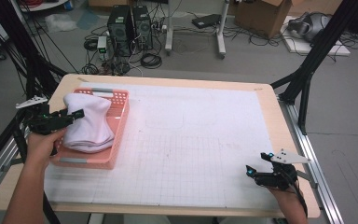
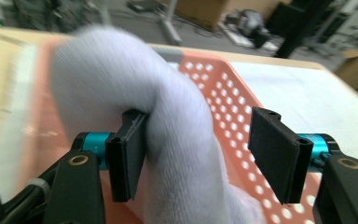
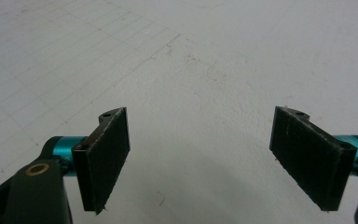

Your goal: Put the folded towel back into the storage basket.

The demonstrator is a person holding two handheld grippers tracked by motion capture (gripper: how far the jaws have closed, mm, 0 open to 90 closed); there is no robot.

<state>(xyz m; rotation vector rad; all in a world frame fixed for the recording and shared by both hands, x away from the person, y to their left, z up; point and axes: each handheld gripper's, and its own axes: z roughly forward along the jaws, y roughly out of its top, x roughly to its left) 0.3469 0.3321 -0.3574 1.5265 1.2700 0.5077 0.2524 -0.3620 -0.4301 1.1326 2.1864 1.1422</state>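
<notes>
left gripper (image 2: 200, 154) fingers spread, not pinching | soft white knitted cloth bundle (image 2: 135, 93) between them, touching left finger (image 2: 128, 154), clear of right one | bundle lies in pink perforated plastic basket (image 2: 228, 88) | right gripper (image 3: 205, 158) fingers open over table (image 3: 191, 60)

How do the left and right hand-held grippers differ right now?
The left hand-held gripper is at the pink basket with the white towel between its jaws; the right hand-held gripper has nothing between its jaws.
The left sits at the table's left edge, the right near its front right corner.
Both are open.
</notes>
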